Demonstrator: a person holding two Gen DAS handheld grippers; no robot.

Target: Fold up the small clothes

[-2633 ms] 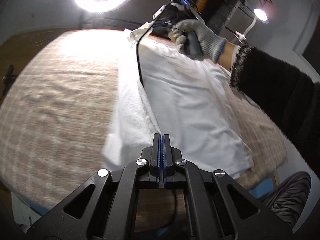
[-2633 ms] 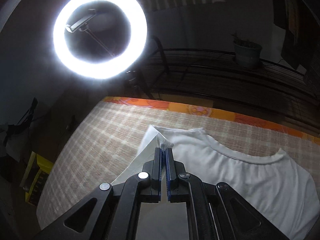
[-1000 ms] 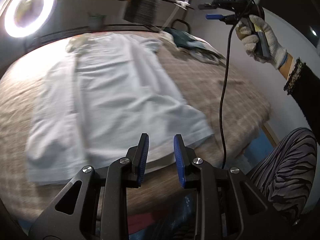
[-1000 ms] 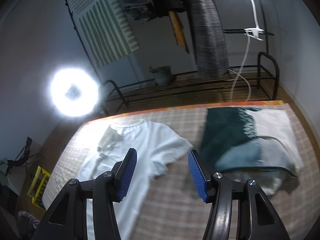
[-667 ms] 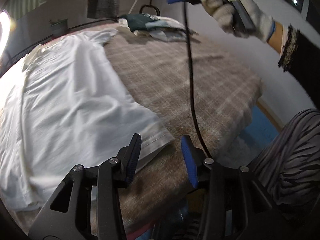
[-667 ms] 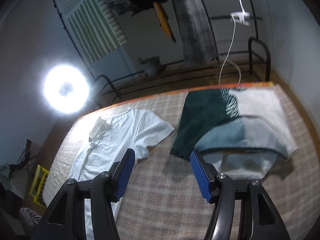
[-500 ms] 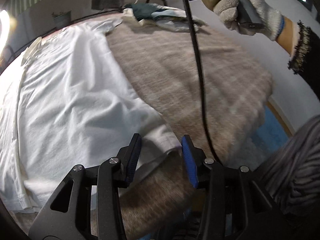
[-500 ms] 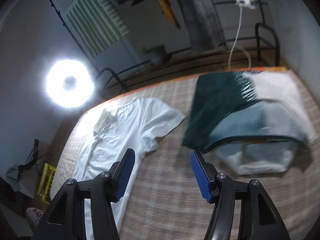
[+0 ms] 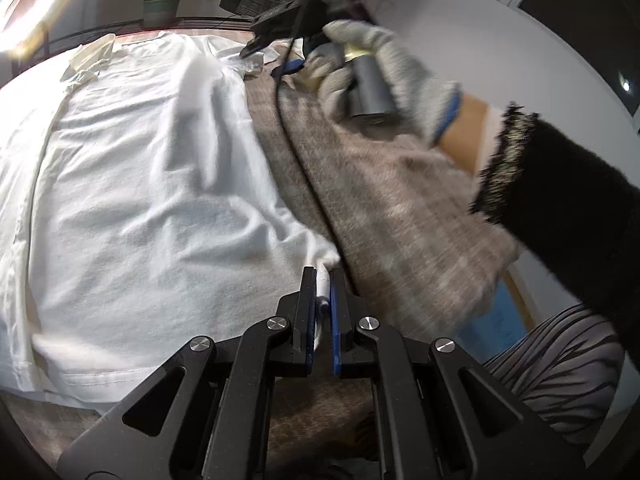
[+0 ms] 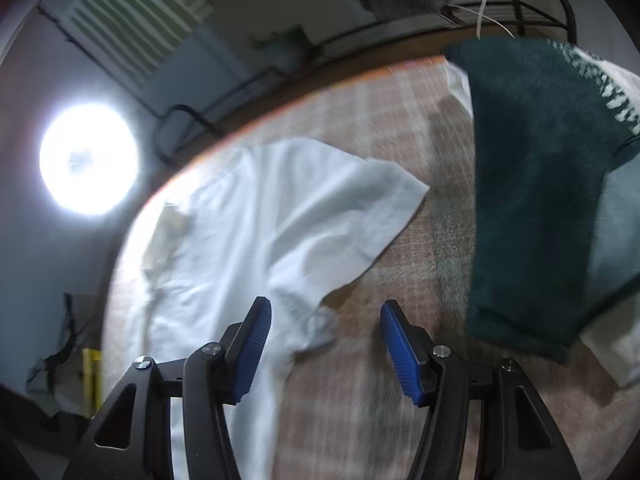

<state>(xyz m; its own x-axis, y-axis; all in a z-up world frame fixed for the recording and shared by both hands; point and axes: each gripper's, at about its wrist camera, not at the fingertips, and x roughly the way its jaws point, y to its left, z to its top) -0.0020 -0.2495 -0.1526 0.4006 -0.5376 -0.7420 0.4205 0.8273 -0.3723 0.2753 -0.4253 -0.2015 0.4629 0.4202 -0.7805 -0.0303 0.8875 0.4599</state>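
Observation:
A white T-shirt (image 9: 152, 184) lies spread on the checked tablecloth (image 9: 400, 200), its left side folded in. My left gripper (image 9: 323, 280) is shut on the shirt's near right hem corner. In the right wrist view the same shirt (image 10: 260, 232) shows with its right sleeve (image 10: 360, 216) spread out. My right gripper (image 10: 326, 328) is open and empty, low over the sleeve's armpit edge. It also shows in the left wrist view (image 9: 280, 44), held by a gloved hand (image 9: 376, 68) at the far sleeve.
A pile of dark green and pale clothes (image 10: 532, 184) lies on the table to the right of the shirt. A ring light (image 10: 88, 160) glares at the back left. A metal rack (image 10: 540, 4) stands behind the table. My striped trouser leg (image 9: 552, 364) is at the near right edge.
My left gripper has closed on the shirt's near right hem corner. My right gripper has dropped from above the table down to the right sleeve and stays open.

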